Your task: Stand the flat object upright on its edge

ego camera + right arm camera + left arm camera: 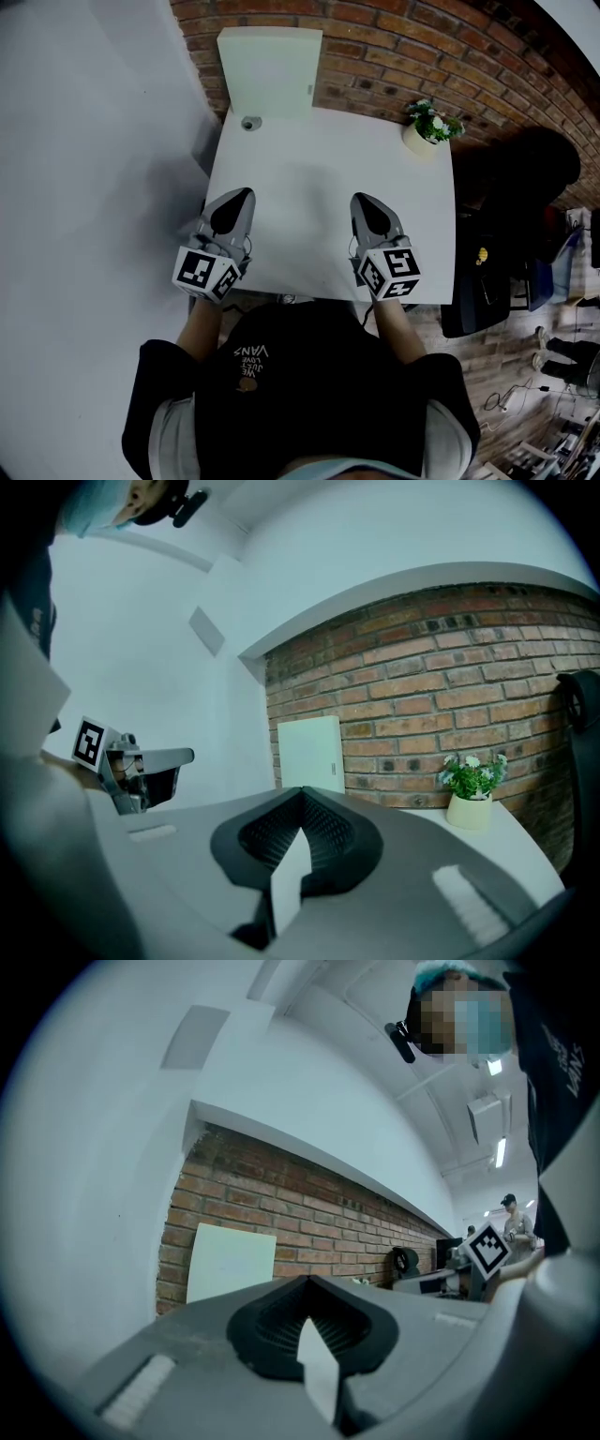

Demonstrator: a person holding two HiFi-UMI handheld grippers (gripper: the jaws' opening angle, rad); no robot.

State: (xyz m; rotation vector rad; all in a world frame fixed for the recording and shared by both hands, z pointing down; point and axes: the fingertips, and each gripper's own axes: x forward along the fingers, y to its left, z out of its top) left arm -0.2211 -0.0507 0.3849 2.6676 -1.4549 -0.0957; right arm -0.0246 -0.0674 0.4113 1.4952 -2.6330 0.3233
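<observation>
Both my grippers are closed on nothing: the left gripper (242, 197) and the right gripper (364, 201) sit at the near edge of the white table (319, 178), jaws pressed together, pointing towards the wall. The pale flat panel (270, 70) is at the far left of the table, already up on its lower edge and leaning back against the brick wall (394, 56). I judge it thin, stiff and fairly light, with a smooth face that could slide, so I would pinch it by a side edge or the top edge. A small round grey thing (250, 123) lies just in front of its base, and a potted plant (429, 127) stands at the far right corner, well apart.
</observation>
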